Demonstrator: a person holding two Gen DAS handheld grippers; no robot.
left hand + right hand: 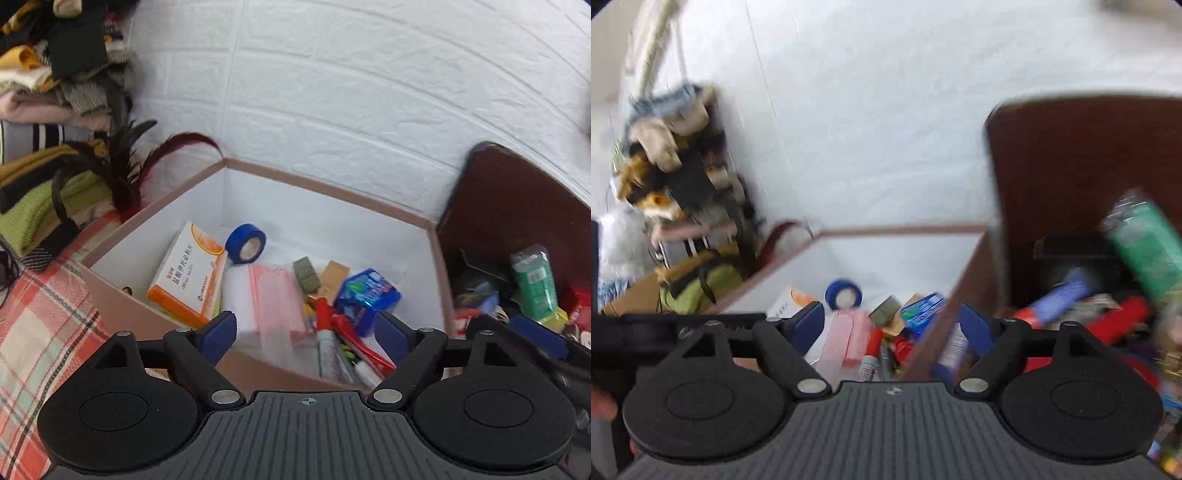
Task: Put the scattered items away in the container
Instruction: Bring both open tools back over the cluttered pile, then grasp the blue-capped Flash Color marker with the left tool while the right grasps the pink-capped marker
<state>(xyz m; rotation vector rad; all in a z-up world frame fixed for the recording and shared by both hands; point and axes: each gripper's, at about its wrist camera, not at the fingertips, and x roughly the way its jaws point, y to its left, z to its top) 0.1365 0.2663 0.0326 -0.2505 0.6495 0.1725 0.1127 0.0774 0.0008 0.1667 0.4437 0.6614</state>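
A pink-rimmed box with white walls (332, 192) holds an orange medicine carton (184, 273), a blue tape roll (245, 243), a pink-striped bag (266, 299), a blue packet (369, 291) and pens (354, 343). My left gripper (306, 328) is open and empty above the box's near side. My right gripper (892, 325) is open and empty over the box's right wall (945, 306). The right wrist view is blurred. Scattered items lie right of the box, among them a green packet (535, 284), which also shows in the right wrist view (1148, 247).
A dark brown board (517, 206) stands behind the scattered pile. Folded clothes (48, 74) and dark feathers (122, 162) are stacked left of the box. A red plaid cloth (40, 332) covers the surface at lower left. A white brick wall (369, 92) is behind.
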